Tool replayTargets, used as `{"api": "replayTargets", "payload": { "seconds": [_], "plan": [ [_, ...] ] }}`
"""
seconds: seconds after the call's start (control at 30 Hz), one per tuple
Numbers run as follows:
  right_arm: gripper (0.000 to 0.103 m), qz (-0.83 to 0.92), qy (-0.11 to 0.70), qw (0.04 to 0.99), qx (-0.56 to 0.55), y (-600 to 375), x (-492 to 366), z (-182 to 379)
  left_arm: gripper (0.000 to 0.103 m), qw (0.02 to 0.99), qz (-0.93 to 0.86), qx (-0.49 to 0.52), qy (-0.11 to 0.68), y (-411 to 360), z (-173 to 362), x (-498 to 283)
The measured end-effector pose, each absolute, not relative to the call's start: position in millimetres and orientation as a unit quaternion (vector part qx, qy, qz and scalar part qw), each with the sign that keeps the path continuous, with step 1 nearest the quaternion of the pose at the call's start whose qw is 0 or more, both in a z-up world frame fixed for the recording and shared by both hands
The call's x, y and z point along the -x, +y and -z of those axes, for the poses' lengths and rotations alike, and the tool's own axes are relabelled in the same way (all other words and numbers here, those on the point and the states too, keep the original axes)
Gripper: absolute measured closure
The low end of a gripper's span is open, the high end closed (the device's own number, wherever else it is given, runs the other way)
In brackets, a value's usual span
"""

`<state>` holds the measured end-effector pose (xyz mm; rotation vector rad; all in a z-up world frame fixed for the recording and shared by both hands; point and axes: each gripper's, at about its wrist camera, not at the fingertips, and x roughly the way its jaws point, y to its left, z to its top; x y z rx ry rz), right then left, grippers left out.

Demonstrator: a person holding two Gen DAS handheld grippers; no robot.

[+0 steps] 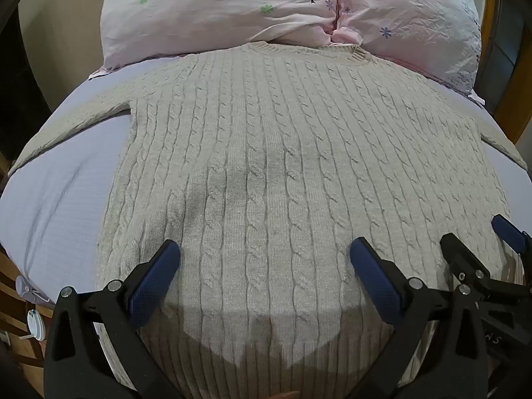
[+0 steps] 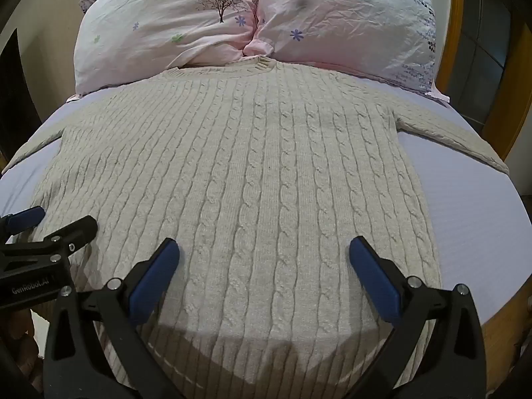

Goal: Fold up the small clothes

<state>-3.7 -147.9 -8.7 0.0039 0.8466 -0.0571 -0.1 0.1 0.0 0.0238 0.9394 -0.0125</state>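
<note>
The sweater's (image 1: 266, 166) hem is running out of sight beneath both grippers, and its two sleeves are trailing off toward the bed's (image 1: 56, 206) edges, their cuffs cut off or lost at the rim of each view. Whether any pad is actually pressing the knit is hard to make out.

The sweater is lying flat and unfolded on the bed, collar against the pillows (image 1: 232, 10), sleeves spread to either side.

The left gripper (image 1: 264, 274) is hovering over the sweater's lower part with its fingers spread wide, holding nothing. The right gripper (image 2: 264, 274) is doing likewise just beside it, fingers equally wide apart and empty, its tips also showing at the right edge of the left view.
</note>
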Motion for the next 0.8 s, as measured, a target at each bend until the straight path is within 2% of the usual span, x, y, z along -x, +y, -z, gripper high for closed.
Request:
{"api": "replayTargets", "payload": {
  "seconds": [0.8],
  "plan": [
    [0.002,0.027,0.410,0.912,-0.003,-148.1,4.2,8.8,0.001,0.892,0.005,-0.013,0.451,-0.7,-0.2,-0.3]
  ]
}}
